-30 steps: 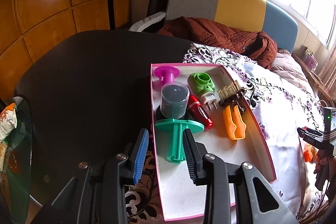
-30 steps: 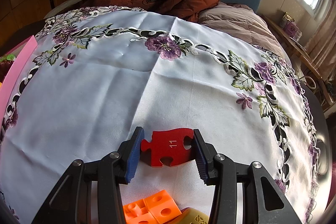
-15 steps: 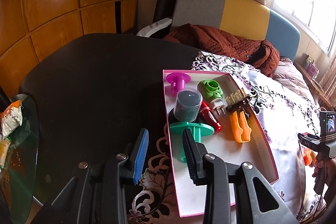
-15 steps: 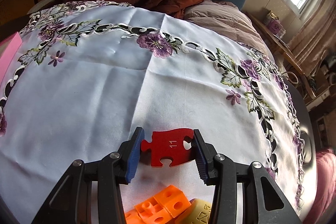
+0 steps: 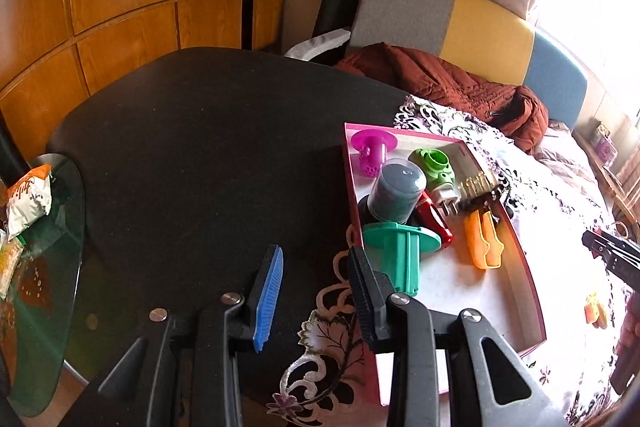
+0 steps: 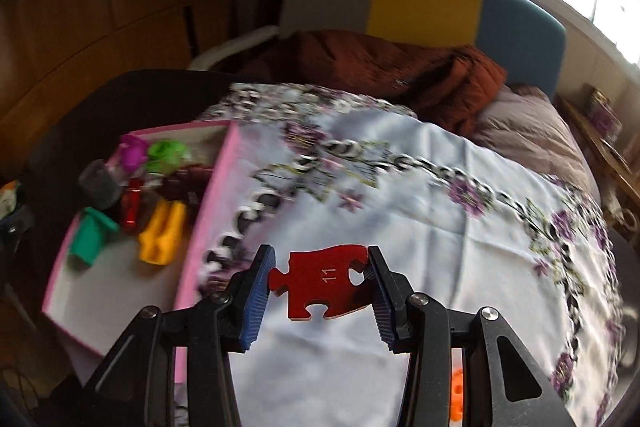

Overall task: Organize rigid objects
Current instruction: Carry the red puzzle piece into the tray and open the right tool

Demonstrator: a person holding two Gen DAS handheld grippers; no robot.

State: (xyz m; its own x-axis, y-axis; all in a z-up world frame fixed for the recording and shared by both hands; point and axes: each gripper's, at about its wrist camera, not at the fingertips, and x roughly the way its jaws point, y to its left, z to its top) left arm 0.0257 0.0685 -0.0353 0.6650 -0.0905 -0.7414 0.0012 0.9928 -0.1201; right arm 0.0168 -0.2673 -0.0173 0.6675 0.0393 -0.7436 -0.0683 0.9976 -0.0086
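My right gripper point(image 6: 320, 254) is shut on a red puzzle piece point(image 6: 320, 281) marked 11 and holds it in the air above the white embroidered cloth point(image 6: 400, 195). To its left lies the pink-rimmed tray point(image 6: 208, 211). In the left wrist view the tray point(image 5: 520, 251) holds a teal flanged piece point(image 5: 404, 247), a grey cylinder point(image 5: 394, 191), a magenta piece point(image 5: 372, 147), a green plug point(image 5: 434, 165), a red torch point(image 5: 434, 221) and an orange clip point(image 5: 482, 241). My left gripper point(image 5: 315, 255) is open and empty, hovering just left of the tray's near corner.
The black round table point(image 5: 200, 131) extends to the left, with a glass side table and a snack packet point(image 5: 30, 195) beyond it. A brown jacket point(image 5: 440, 83) lies on the couch behind. Orange blocks point(image 6: 458, 399) sit on the cloth near my right gripper.
My right gripper rose and swung left with the puzzle piece; the tray came into its view and the blocks dropped toward the frame's edge. My left gripper drifted left, away from the tray.
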